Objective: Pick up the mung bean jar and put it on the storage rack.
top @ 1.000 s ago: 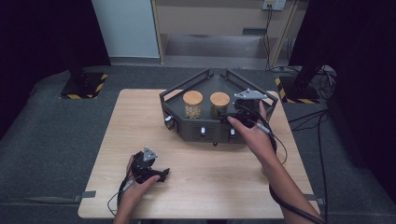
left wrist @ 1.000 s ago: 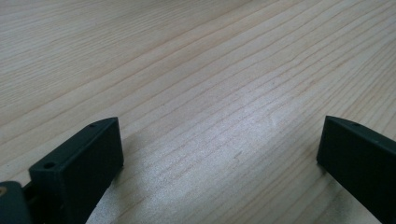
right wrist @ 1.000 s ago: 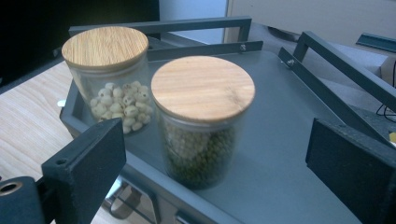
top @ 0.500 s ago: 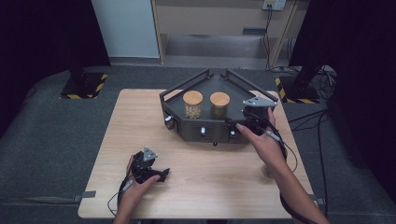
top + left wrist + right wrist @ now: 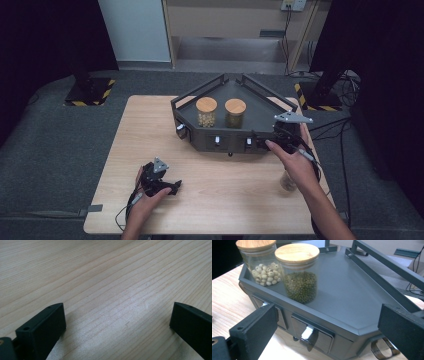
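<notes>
Where grainy wood, angular dark rack

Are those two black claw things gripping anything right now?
No. The left gripper stands open over bare table. The right gripper has just been opening, empty, near the tray holding the jars.

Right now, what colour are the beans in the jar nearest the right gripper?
Dark green beans, clearest in the right gripper view.

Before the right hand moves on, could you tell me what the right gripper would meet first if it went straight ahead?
Probably the dark rack's front edge above its small drawers; the right gripper, jaws open and empty, points at it, and the green-bean jar stands farther back.
</notes>
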